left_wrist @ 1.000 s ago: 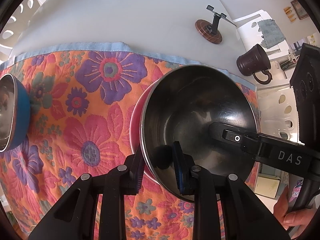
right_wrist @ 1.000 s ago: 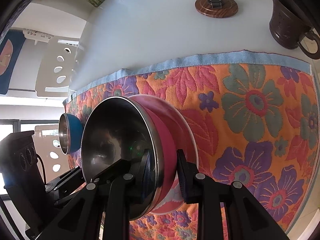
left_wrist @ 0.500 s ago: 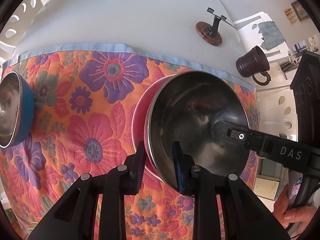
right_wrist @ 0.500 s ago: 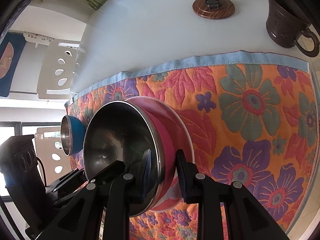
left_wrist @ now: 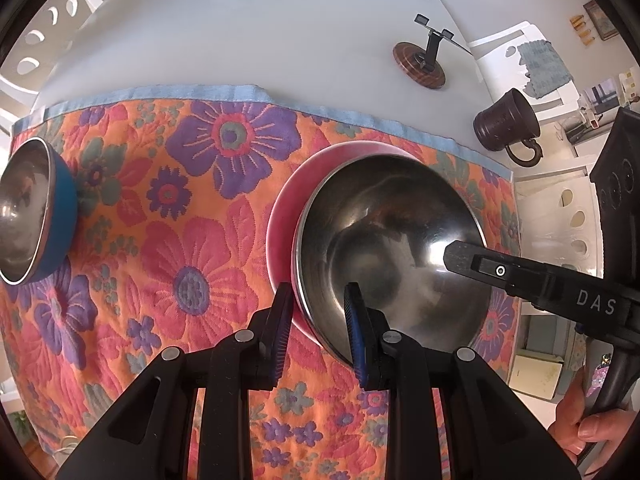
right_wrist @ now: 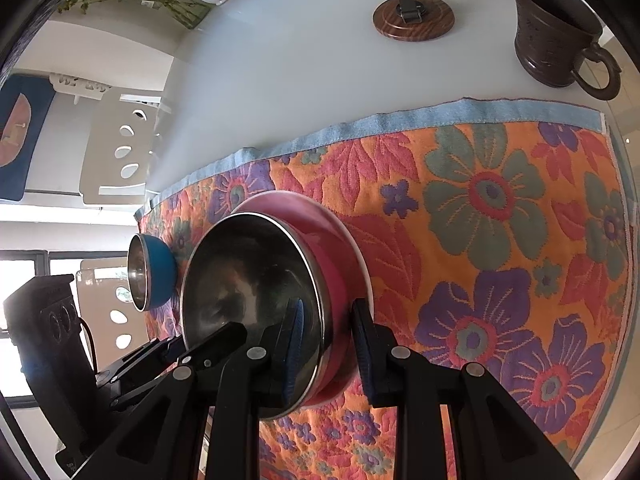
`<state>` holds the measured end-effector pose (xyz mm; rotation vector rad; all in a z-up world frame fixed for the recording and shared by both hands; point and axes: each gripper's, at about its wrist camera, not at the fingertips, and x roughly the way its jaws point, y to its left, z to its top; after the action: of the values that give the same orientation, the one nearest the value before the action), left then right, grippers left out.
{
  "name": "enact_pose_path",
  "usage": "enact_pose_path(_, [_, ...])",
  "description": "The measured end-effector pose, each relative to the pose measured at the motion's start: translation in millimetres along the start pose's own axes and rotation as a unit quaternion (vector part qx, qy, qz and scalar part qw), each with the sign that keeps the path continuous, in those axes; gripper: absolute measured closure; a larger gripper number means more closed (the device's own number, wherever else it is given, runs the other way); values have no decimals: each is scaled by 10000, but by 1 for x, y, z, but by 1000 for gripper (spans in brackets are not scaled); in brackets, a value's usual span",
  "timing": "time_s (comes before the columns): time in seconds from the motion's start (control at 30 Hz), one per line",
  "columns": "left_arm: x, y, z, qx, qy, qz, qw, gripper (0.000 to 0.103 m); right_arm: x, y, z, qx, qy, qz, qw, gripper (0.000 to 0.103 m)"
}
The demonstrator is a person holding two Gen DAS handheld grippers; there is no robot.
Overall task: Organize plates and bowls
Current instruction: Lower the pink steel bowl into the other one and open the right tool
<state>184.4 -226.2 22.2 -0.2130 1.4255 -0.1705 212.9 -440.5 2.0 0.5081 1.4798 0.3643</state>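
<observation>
Left wrist view shows both the left gripper (left_wrist: 316,320) and right gripper (right_wrist: 326,344) with fingers spread astride the rim of the pink steel-lined bowl (left_wrist: 384,256), probably to steady it on the pink plate (left_wrist: 282,216).

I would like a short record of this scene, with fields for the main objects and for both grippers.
pink bowl: steel inside, sits on a pink plate
blue bowl: apart, on the floral cloth
left gripper: open, fingers straddle the pink bowl's rim
right gripper: open, fingers straddle the opposite rim
brown mug: on the white table beyond the cloth
</observation>
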Motion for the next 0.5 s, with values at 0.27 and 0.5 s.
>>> enact_pose_path(0.27, [-10,2,-8,-86,-78,-45,9999,77,-9,6,-7,-57,-58,12,10000,79])
enact_pose_path(0.5, [-30,17,-16,-209,-239,-41,9995,78,-18,18,-12,-114,-152,0,9998,79])
